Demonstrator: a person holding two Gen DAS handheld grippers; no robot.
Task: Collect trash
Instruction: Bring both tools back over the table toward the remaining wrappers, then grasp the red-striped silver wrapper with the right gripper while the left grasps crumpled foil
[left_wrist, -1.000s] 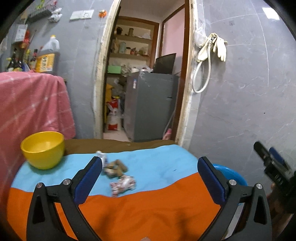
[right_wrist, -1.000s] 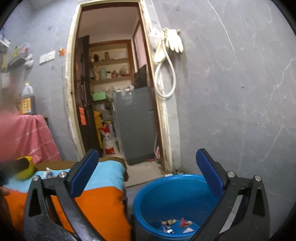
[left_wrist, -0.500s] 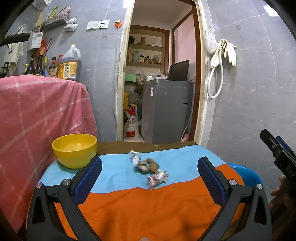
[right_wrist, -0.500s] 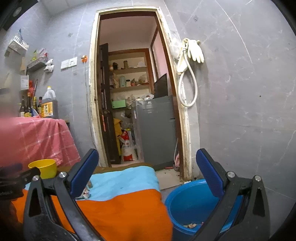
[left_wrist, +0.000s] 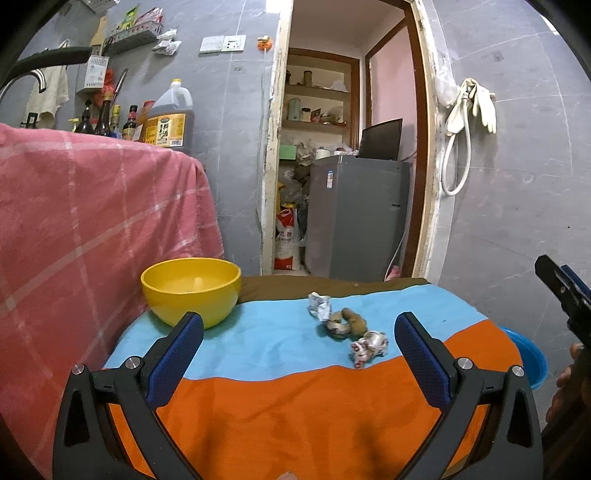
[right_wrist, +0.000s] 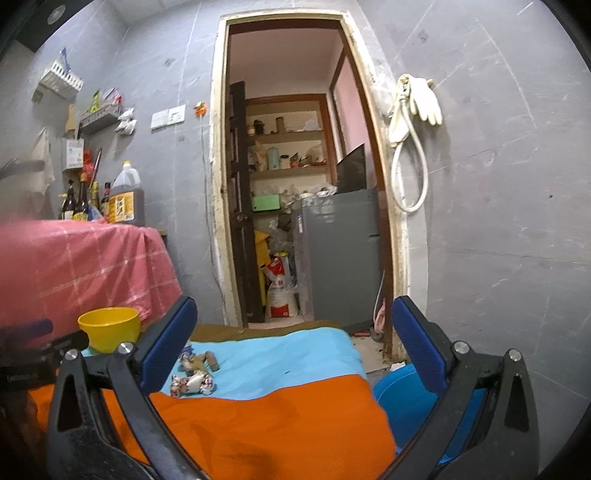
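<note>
Several scraps of trash lie on the blue stripe of the cloth: a red-and-white crumpled wrapper (left_wrist: 368, 348) (right_wrist: 192, 384), a brown lump (left_wrist: 347, 323) (right_wrist: 202, 362) and a silvery wrapper (left_wrist: 320, 305). My left gripper (left_wrist: 295, 354) hovers open over the orange part of the cloth (left_wrist: 295, 417), short of the scraps, with nothing between its fingers. My right gripper (right_wrist: 291, 350) is open and empty too, to the right of the trash. A blue basin (right_wrist: 397, 397) (left_wrist: 532, 363) sits low beside the table's right end.
A yellow bowl (left_wrist: 191, 290) (right_wrist: 109, 326) stands at the cloth's far left. A pink checked cloth (left_wrist: 74, 229) covers a counter on the left, with bottles (left_wrist: 168, 118) on top. A doorway (left_wrist: 347, 166) behind shows a grey cabinet (left_wrist: 356, 216). White gloves (right_wrist: 423, 98) hang on the wall.
Both grippers swung left and back toward the table. The right view left the blue basin's inside and now faces the trash. The left view pulled back, showing the bowl and scraps further right.
</note>
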